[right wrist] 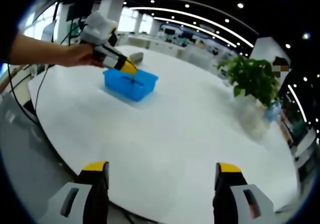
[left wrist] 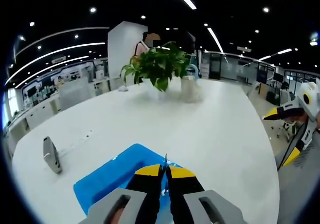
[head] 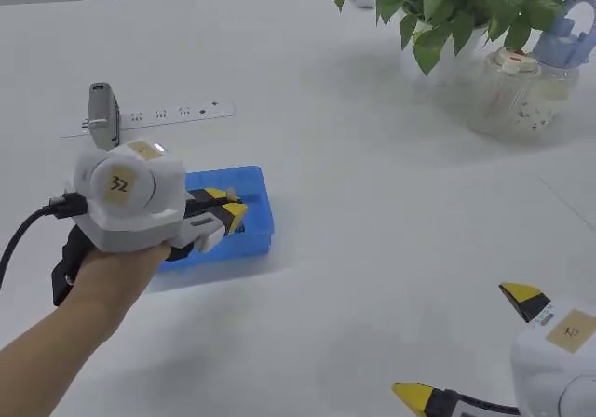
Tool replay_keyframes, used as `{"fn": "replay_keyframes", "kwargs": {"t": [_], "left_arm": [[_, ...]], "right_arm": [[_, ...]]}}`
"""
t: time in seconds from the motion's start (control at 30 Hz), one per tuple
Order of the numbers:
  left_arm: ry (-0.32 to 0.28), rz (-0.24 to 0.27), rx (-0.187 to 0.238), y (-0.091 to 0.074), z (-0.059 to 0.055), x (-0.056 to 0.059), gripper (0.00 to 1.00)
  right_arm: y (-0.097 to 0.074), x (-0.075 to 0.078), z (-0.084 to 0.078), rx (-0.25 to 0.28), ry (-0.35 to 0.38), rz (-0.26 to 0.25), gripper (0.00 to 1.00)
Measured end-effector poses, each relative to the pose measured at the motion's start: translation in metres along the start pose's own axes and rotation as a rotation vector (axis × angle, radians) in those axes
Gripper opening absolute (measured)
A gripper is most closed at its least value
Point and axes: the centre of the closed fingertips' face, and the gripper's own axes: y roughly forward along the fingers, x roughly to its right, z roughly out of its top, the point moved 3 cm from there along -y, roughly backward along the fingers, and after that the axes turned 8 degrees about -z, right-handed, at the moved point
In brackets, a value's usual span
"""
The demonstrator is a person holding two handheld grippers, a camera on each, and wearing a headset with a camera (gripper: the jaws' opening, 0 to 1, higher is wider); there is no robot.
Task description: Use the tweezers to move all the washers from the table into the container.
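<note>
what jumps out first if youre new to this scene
The bright blue plastic container left of centre on the white table catches the eye, with the left gripper's yellow-tipped tongs shut on thin tweezers above it. The right gripper sits bottom right, tongs wide open, and a leafy green potted plant stands far right.

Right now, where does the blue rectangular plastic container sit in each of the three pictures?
Head view: the blue rectangular plastic container lies left of centre, partly behind the left gripper.
Left gripper view: the container lies at bottom centre, under shut jaws holding thin metal tweezers.
Right gripper view: the container lies upper left, beneath the left gripper.
Shared landmark: the green leafy potted plant.
</note>
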Motion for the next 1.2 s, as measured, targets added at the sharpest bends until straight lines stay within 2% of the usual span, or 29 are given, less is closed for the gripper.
{"fn": "replay_keyframes", "kwargs": {"t": [0.1, 0.17, 0.3, 0.37, 0.47, 0.5, 0.53, 0.57, 0.63, 0.7, 0.77, 0.8, 0.87, 0.97, 1.03, 1.2], "left_arm": [[0.002, 0.014, 0.021, -0.005, 0.008, 0.0, 0.01], [0.0, 0.02, 0.041, -0.01, 0.014, 0.0, 0.01], [0.001, 0.024, 0.064, -0.02, 0.022, 0.004, 0.01], [0.018, 0.028, 0.078, -0.029, 0.029, 0.01, 0.01], [0.017, 0.009, 0.097, -0.041, 0.035, 0.019, 0.01], [0.017, 0.002, 0.105, -0.046, 0.038, 0.023, 0.01], [0.018, 0.0, 0.107, -0.048, 0.038, 0.025, 0.01], [0.016, -0.007, 0.114, -0.053, 0.04, 0.029, 0.01], [0.012, -0.022, 0.13, -0.059, 0.044, 0.036, 0.01], [0.008, -0.058, 0.155, -0.068, 0.051, 0.047, 0.01], [0.021, -0.092, 0.173, -0.077, 0.058, 0.057, 0.01], [0.021, -0.133, 0.184, -0.083, 0.062, 0.065, 0.01], [0.026, -0.189, 0.2, -0.092, 0.067, 0.077, 0.01], [0.032, -0.221, 0.214, -0.103, 0.07, 0.085, 0.01], [0.017, -0.251, 0.225, -0.11, 0.072, 0.092, 0.0], [0.036, -0.294, 0.227, -0.117, 0.072, 0.108, 0.0]], "right_arm": [[-0.001, -0.001, 0.0, -0.001, -0.001, 0.006, 0.85], [-0.003, 0.0, 0.004, 0.025, 0.008, 0.008, 0.83], [-0.003, -0.003, 0.005, 0.016, 0.015, 0.034, 0.84], [-0.007, -0.008, 0.013, 0.05, 0.012, 0.065, 0.8], [-0.007, -0.011, 0.018, 0.034, -0.008, 0.107, 0.77], [-0.006, -0.012, 0.029, 0.061, -0.017, 0.121, 0.77], [-0.004, -0.015, 0.038, 0.091, -0.019, 0.144, 0.74], [-0.002, -0.021, 0.051, 0.115, -0.011, 0.196, 0.7], [0.002, -0.03, 0.069, 0.147, 0.012, 0.256, 0.62], [0.007, -0.049, 0.09, 0.166, 0.015, 0.396, 0.56], [0.009, -0.058, 0.103, 0.188, -0.007, 0.455, 0.48], [0.01, -0.064, 0.111, 0.197, -0.019, 0.498, 0.45], [0.011, -0.071, 0.126, 0.219, -0.026, 0.548, 0.44], [0.007, -0.075, 0.142, 0.251, -0.034, 0.592, 0.44], [0.0, -0.08, 0.156, 0.269, -0.038, 0.655, 0.41], [-0.01, -0.087, 0.176, 0.314, -0.042, 0.709, 0.33]]}}
